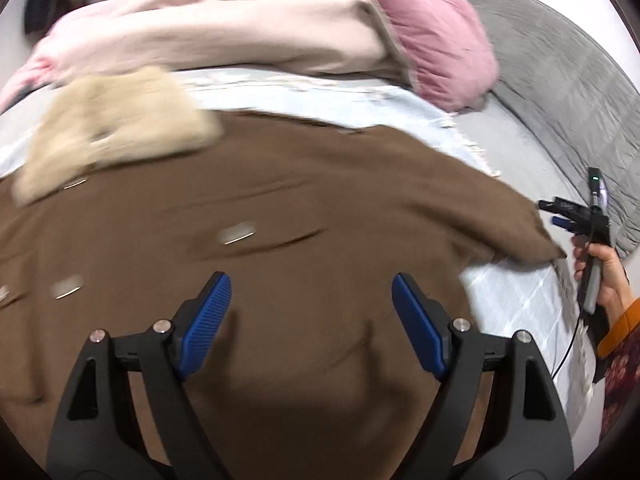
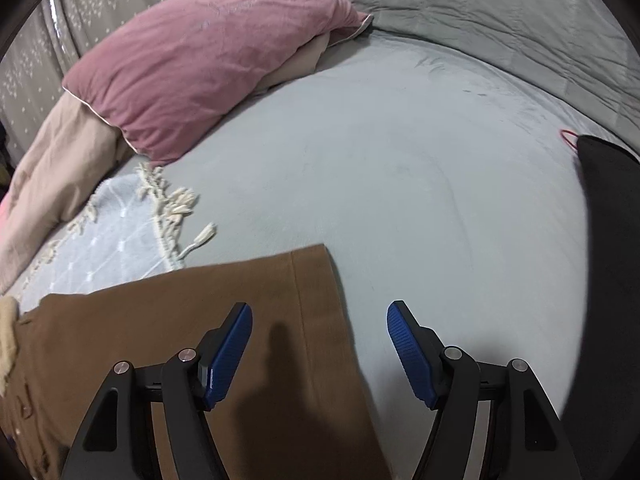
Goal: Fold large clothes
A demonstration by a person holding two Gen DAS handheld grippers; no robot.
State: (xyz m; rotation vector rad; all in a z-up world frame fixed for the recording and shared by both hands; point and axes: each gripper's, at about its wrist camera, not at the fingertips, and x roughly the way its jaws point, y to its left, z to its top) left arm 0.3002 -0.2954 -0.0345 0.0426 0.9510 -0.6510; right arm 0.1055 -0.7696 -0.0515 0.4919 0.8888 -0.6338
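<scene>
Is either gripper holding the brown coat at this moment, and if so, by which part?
Nothing is held. The left gripper and right gripper both hang open above the brown coat, with no fabric between their pads.

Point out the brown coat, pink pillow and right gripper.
brown coat (image 1: 320,184): left wrist view, middle of its spread body.
pink pillow (image 2: 208,56): right wrist view, centre of its face.
right gripper (image 2: 319,344): right wrist view, midway between fingertips.
</scene>
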